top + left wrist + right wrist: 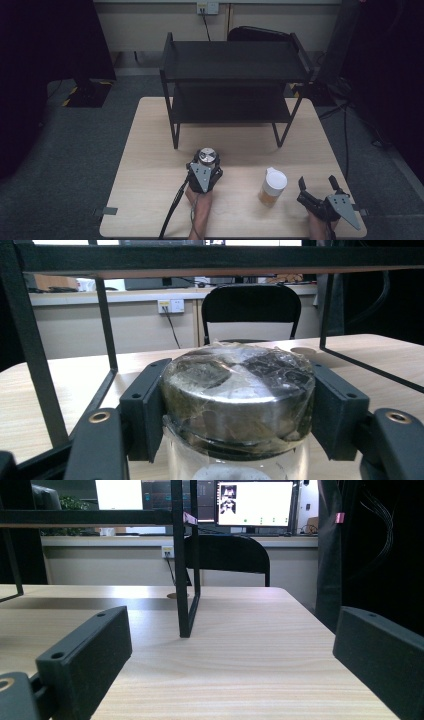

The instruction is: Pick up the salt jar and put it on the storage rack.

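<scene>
We list first the tabletop (150, 150), pale wood, rectangular. At its twelve o'clock side stands a black two-tier metal rack (232, 75), both tiers bare.

Next, the left claw (205, 167), just past the middle of the tabletop toward six o'clock and near the rack's front legs. In the left gripper view we see its jaws clenched from both sides on the metal lid of a glass jar (239, 390); the lid is wrapped in clear film. The jar stands upright, touching both jaws.

Next, the right claw (318, 184), at the five o'clock corner of the tabletop. Its jaws stand released, well apart, with bare wood between them in the right gripper view.

Last, a small cup (272, 187) of amber liquid under a white lid, upright between the two claws, nearer the right one and touching neither.
</scene>
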A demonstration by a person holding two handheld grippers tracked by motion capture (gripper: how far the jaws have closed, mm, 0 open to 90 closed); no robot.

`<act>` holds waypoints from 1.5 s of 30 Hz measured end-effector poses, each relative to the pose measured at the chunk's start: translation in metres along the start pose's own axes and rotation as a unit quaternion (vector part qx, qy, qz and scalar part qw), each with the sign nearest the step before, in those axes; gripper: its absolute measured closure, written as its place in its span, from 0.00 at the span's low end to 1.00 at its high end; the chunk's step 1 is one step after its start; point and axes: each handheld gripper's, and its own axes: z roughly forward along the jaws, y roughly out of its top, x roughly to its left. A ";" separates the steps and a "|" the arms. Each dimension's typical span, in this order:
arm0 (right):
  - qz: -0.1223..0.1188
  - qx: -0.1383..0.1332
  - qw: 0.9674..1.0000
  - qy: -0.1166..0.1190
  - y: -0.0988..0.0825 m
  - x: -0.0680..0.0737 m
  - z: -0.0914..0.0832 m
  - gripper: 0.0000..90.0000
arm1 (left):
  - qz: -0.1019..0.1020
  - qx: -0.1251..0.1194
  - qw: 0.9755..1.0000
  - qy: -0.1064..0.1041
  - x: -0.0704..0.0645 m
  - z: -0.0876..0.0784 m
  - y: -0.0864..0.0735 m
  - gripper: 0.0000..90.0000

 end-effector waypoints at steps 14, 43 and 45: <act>0.000 0.000 1.000 0.000 0.000 0.000 0.000 0.01 | 0.007 0.000 1.000 0.021 -0.009 -0.001 0.000 0.39; 0.000 0.000 1.000 0.001 0.000 0.000 0.000 0.01 | -0.002 0.028 0.999 -0.016 0.006 0.003 0.015 0.39; 0.000 0.000 1.000 0.001 0.000 0.000 0.000 0.02 | -0.009 0.030 0.999 -0.018 0.008 0.003 0.017 0.39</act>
